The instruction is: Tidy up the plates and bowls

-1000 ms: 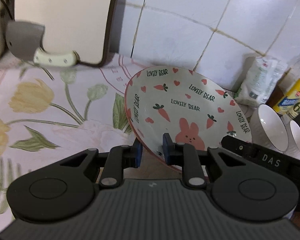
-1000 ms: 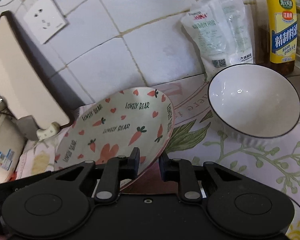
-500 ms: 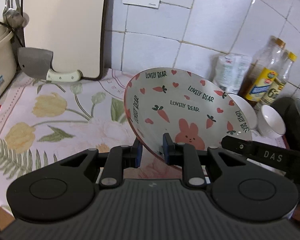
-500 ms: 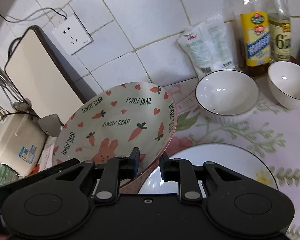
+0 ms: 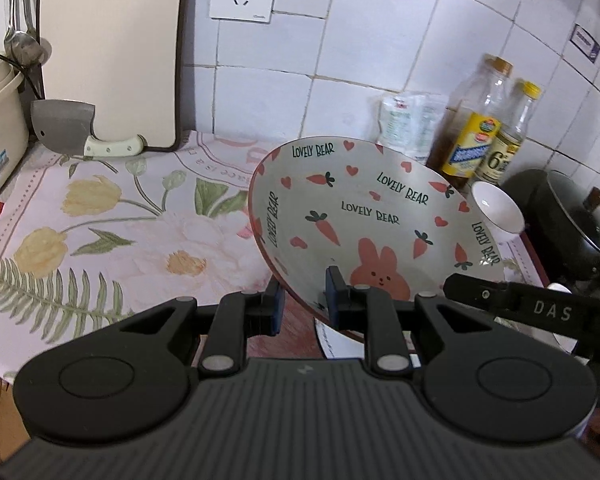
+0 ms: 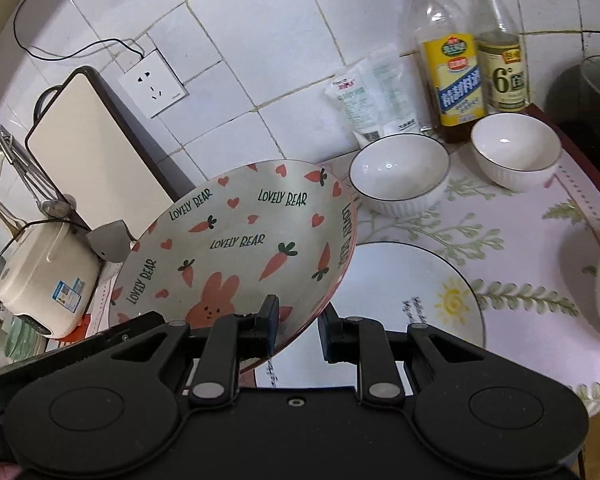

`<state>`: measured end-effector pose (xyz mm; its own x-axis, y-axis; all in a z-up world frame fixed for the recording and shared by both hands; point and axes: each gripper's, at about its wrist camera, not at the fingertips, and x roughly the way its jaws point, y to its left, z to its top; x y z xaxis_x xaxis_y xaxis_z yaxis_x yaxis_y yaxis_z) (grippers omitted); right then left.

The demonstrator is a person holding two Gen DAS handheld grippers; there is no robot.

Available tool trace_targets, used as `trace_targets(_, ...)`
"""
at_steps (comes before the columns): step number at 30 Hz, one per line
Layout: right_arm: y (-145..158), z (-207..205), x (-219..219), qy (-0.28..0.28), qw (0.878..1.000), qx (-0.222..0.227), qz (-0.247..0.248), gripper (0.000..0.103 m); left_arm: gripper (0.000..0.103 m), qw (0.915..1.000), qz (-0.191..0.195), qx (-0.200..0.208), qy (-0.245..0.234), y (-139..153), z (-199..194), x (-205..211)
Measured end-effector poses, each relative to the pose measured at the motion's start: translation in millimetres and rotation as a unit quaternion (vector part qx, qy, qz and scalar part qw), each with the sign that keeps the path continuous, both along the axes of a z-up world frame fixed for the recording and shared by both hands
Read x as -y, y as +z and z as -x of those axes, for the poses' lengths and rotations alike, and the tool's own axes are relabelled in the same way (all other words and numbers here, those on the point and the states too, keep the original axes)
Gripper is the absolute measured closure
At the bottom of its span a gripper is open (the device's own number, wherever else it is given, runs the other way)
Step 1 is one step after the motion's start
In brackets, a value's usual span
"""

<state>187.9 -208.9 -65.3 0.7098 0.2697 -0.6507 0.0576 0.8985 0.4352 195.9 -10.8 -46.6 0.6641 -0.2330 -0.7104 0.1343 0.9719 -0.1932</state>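
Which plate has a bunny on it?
The carrot-and-bunny plate, held up off the counter. The other plate, lying flat beside it, is white with a little yellow sun.

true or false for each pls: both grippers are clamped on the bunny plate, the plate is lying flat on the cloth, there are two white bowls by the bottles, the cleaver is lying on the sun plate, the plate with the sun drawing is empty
1. Both grippers are clamped on the bunny plate. True: the left gripper and the right gripper each pinch its rim.
2. The plate is lying flat on the cloth. False: it is held tilted above the floral cloth.
3. Two white bowls stand by the bottles. True: one bowl, another bowl, near the bottles.
4. The cleaver is lying on the sun plate. False: the cleaver is by the cutting board.
5. The sun plate is empty. True, as far as it shows.
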Motion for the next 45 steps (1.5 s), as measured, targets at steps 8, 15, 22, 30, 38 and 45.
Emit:
trace_targets(8, 6.6, 30.6, 12.4, -0.002, 1.000, -0.003, 0.008, 0.077, 0.084, 0.9998, 0.006, -0.001, -0.016, 7.4, 25.5, 11.4)
trace_targets(15, 5.1, 52.1, 26.4, -0.008, 1.000, -0.007, 0.008, 0.077, 0.084, 0.9994, 0.013, -0.011, -0.029, 7.2, 38.1, 20.7)
trace_targets(22, -10.2, 63.7, 42.7, -0.021, 1.000, -0.019, -0.002, 0.077, 0.084, 0.9986, 0.012, -0.028, -0.045, -7.4, 41.6, 35.4)
trace_targets(30, -34.7, 62.4, 52.3, -0.026, 0.999, -0.044, -0.008, 0.077, 0.084, 0.9968, 0.017, -0.062, -0.048, -34.3, 37.0, 45.0)
trace_targets(38, -53.5, 57.2, 51.9, -0.027, 0.997, -0.069, -0.004, 0.077, 0.084, 0.9942, 0.021, -0.095, -0.046, -55.5, 29.0, 46.0)
trace_targets(45, -60.6, 46.4, 55.7, -0.020, 0.996, -0.085, -0.002, 0.077, 0.084, 0.9918, 0.026, -0.117, -0.043, -64.6, 19.2, 46.8)
